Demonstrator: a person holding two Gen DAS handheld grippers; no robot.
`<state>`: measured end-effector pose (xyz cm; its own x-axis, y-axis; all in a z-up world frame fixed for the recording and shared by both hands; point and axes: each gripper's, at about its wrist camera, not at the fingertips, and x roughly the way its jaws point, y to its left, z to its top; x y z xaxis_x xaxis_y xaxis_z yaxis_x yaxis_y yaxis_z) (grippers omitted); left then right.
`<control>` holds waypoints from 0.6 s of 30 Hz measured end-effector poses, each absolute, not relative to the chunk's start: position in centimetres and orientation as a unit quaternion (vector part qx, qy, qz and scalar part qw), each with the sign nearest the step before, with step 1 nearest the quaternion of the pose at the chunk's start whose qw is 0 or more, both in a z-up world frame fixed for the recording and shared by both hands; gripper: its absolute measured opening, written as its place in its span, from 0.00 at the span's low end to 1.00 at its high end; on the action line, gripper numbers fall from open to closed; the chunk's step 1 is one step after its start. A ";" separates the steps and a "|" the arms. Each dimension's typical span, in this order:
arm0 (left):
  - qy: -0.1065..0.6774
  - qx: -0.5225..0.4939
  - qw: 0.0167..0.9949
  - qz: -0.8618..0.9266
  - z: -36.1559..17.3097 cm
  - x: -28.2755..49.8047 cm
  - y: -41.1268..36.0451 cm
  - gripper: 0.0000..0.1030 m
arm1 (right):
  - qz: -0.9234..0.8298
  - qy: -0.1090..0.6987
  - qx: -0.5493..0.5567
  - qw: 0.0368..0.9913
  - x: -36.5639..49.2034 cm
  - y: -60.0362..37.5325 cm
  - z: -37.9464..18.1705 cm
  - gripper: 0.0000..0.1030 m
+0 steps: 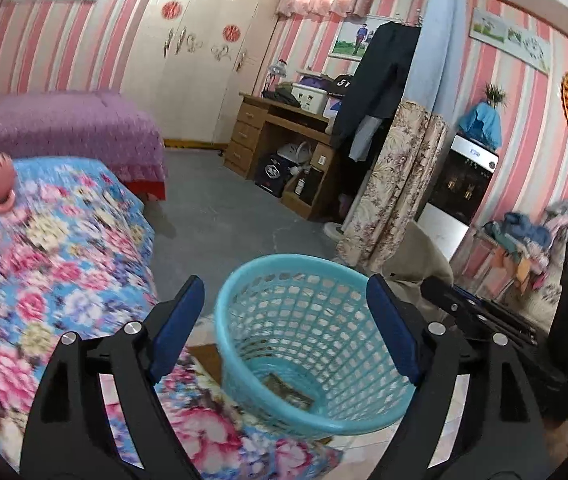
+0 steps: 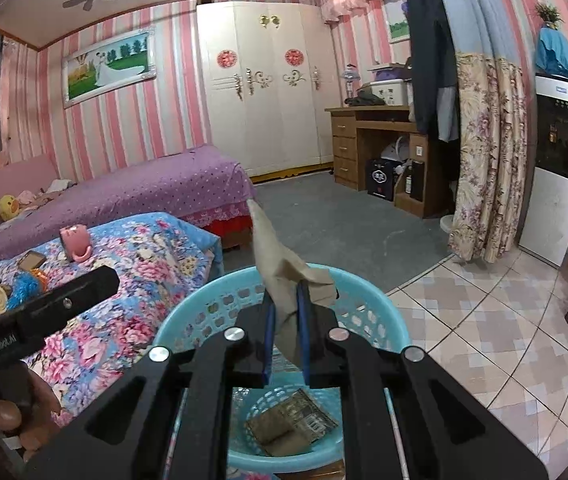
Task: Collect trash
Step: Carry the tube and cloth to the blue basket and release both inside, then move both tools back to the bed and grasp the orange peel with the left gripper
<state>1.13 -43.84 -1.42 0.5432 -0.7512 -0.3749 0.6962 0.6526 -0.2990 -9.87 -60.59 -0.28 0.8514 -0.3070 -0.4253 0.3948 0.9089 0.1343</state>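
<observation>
Pinching paper [image 2: 280, 276], right tool [image 2: 287, 312] overhangs basket rim [image 2: 380, 304].

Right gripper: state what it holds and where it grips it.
The right gripper is shut on a crumpled brown paper, pinching its lower end above the blue basket.

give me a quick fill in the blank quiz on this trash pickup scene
1. The right gripper has its jaws shut on a piece of ____ paper.
2. The paper is held above the ____ basket.
3. The left gripper has its jaws ____.
4. The pink mug lies on the ____ bedspread.

Missing words: brown; blue; open; floral
</observation>
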 end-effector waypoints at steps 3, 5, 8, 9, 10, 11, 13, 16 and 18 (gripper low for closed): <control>0.230 -0.077 0.883 -0.401 -1.1 0.9 -41.8 0.83 | -0.183 0.218 0.126 0.950 -8.9 -60.6 -0.6 0.27; 0.224 -0.096 0.887 -0.393 -0.6 0.9 -40.1 0.87 | -0.187 0.207 0.139 0.950 -8.7 -60.4 -0.3 0.65; 0.214 -0.124 0.896 -0.368 1.1 1.4 -36.5 0.90 | -0.184 0.206 0.140 0.951 -8.1 -59.9 0.3 0.74; 0.212 -0.132 0.899 -0.361 1.7 1.7 -35.4 0.91 | -0.183 0.210 0.138 0.951 -7.9 -59.8 0.3 0.74; 0.205 -0.141 0.903 -0.349 2.6 2.0 -33.6 0.93 | -0.183 0.211 0.137 0.950 -7.7 -59.5 0.4 0.74; 0.196 -0.142 0.910 -0.337 3.4 2.2 -32.1 0.94 | -0.180 0.212 0.141 0.950 -7.5 -59.4 0.5 0.74; 0.175 -0.117 0.925 -0.316 4.8 2.5 -29.1 0.95 | -0.174 0.211 0.148 0.950 -7.1 -59.0 0.7 0.75; 0.148 -0.045 0.953 -0.259 5.3 3.0 -23.7 0.95 | -0.161 0.207 0.152 0.953 -6.3 -57.7 1.4 0.75; 0.146 -0.022 0.962 -0.228 5.1 3.5 -20.9 0.95 | -0.154 0.206 0.143 0.956 -5.6 -56.5 1.8 0.75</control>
